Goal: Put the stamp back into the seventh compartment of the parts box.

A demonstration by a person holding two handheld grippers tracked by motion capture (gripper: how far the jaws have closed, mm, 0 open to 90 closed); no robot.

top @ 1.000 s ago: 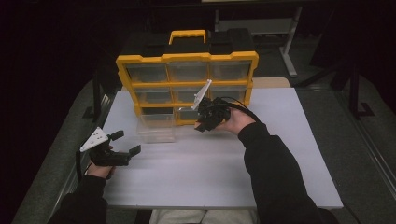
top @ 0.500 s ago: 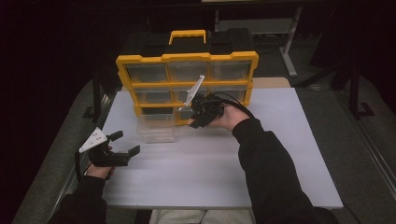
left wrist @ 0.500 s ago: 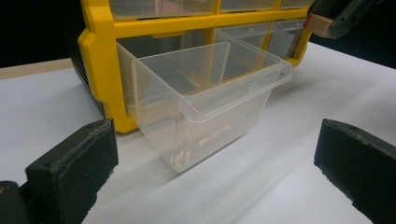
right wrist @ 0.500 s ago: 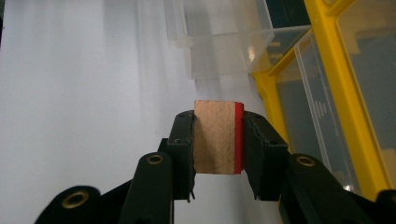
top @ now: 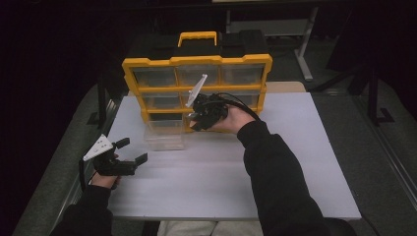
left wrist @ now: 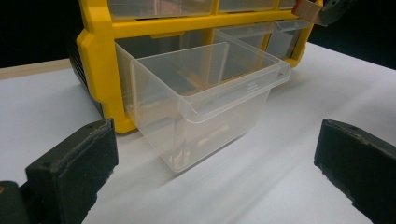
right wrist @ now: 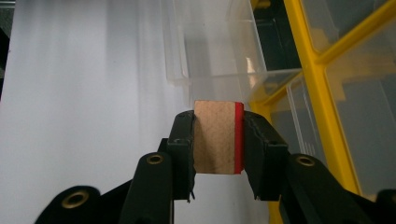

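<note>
A yellow organiser (top: 196,61) with clear drawers stands at the back of the white table (top: 295,167). Its lower-left clear drawer (top: 164,132) (left wrist: 210,102) is pulled out and looks empty. My right gripper (top: 195,122) (right wrist: 217,140) is shut on a small wooden block with a red face (right wrist: 217,137), held in the air just right of that drawer (right wrist: 210,46). The block (left wrist: 306,9) also peeks in at the top right of the left gripper view. My left gripper (top: 133,150) (left wrist: 215,140) stays low at the table's left, open and holding nothing, pointing at the drawer.
The organiser's other drawers (top: 196,76) are pushed in, and its yellow frame (right wrist: 322,93) is close on the right of the held block. A dark table leg and frame (top: 305,54) stand behind the table. Dark floor surrounds the table.
My right gripper has carried the block leftward and slightly up, from the organiser's front middle toward the pulled-out drawer. The left gripper has stayed still.
</note>
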